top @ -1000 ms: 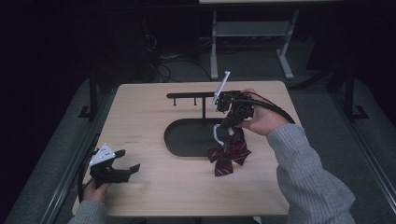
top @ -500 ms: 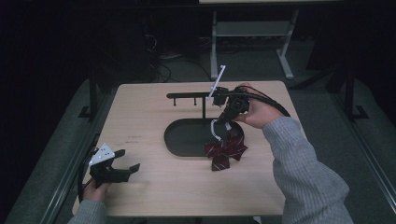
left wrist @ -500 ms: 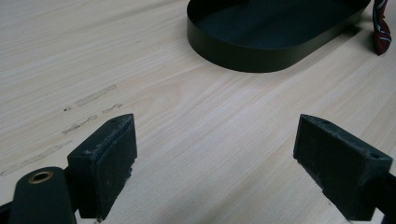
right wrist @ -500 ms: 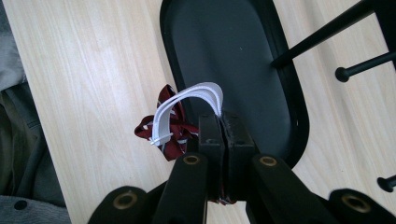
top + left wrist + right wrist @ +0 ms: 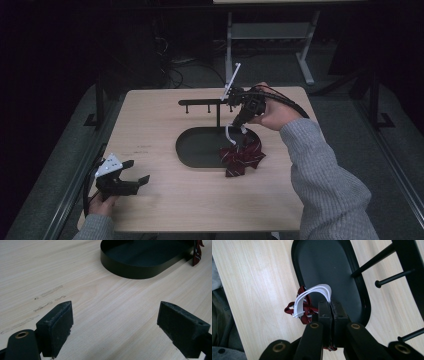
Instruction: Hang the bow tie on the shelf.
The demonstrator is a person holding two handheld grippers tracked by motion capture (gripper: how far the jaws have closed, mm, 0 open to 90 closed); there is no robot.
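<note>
A dark red striped bow tie (image 5: 242, 157) with a white strap (image 5: 230, 134) hangs at the near right rim of the black oval tray (image 5: 195, 150). My right gripper (image 5: 239, 122) is shut on the strap (image 5: 312, 296), just above the bow tie (image 5: 300, 310) and below the stand's horizontal bar (image 5: 202, 102). I cannot tell whether the bow tie still touches the table. My left gripper (image 5: 138, 170) rests at the table's near left corner, jaws open and empty (image 5: 112, 322), facing the tray (image 5: 135, 267).
The stand's post rises from the tray and its bar carries short pegs (image 5: 393, 277) pointing toward me. The wooden table top (image 5: 150, 125) spreads between the two hands. A desk frame and cables stand in the dark behind the table.
My right hand has drifted left and away, drawing the bow tie by its strap from the table toward the tray's rim. The left hand has stayed put.
</note>
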